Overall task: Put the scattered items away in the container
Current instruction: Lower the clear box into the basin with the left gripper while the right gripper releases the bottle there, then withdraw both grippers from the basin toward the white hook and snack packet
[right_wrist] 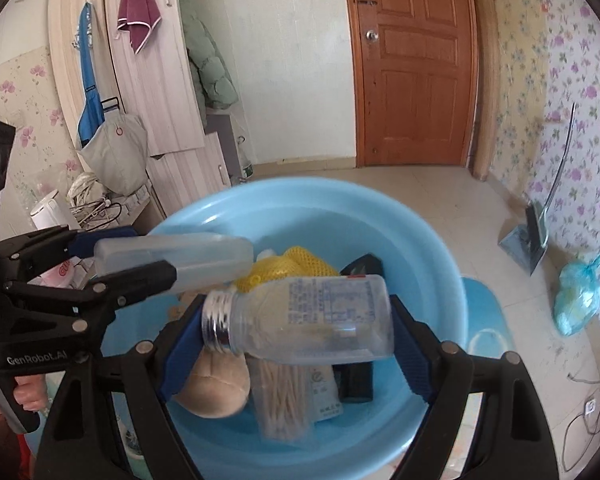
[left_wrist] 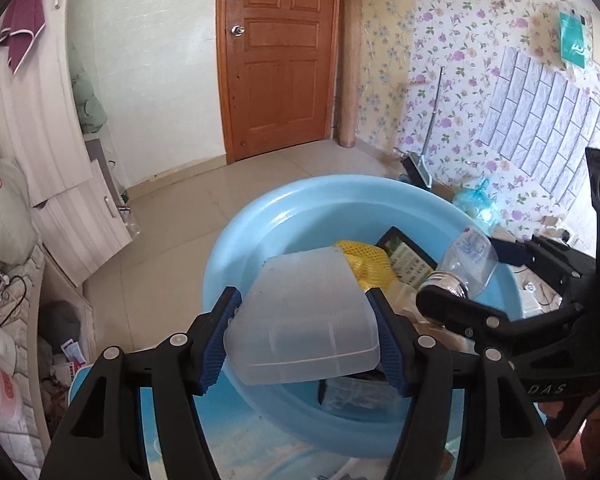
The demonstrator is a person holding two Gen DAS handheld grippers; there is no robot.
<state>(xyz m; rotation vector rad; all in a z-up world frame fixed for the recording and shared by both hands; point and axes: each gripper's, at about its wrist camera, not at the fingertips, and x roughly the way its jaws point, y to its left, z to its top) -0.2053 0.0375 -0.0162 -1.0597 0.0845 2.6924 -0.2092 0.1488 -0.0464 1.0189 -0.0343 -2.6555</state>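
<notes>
A light blue basin [left_wrist: 236,236] [right_wrist: 440,252] lies below both grippers. My left gripper [left_wrist: 304,340] is shut on a translucent white plastic box [left_wrist: 304,320], held over the basin's near side; the same translucent box [right_wrist: 172,256] shows at the left of the right wrist view. My right gripper [right_wrist: 300,328] is shut on a clear bottle [right_wrist: 320,316] with a silver threaded neck, lying crosswise above the basin; that clear bottle [left_wrist: 468,256] appears at the right of the left wrist view. Inside the basin lie a yellow mesh item [right_wrist: 296,264], a bread-like bun [right_wrist: 216,388], a box of cotton swabs [right_wrist: 280,396] and a black flat item [left_wrist: 404,252].
A closed wooden door [left_wrist: 280,56] stands across the tiled floor [left_wrist: 172,216]. A dustpan [right_wrist: 528,236] and a tied blue bag [right_wrist: 576,296] lie by the floral wall. White cabinets [right_wrist: 148,80] with hanging cloths and bags are at the left. A hand [right_wrist: 24,396] holds the left gripper's handle.
</notes>
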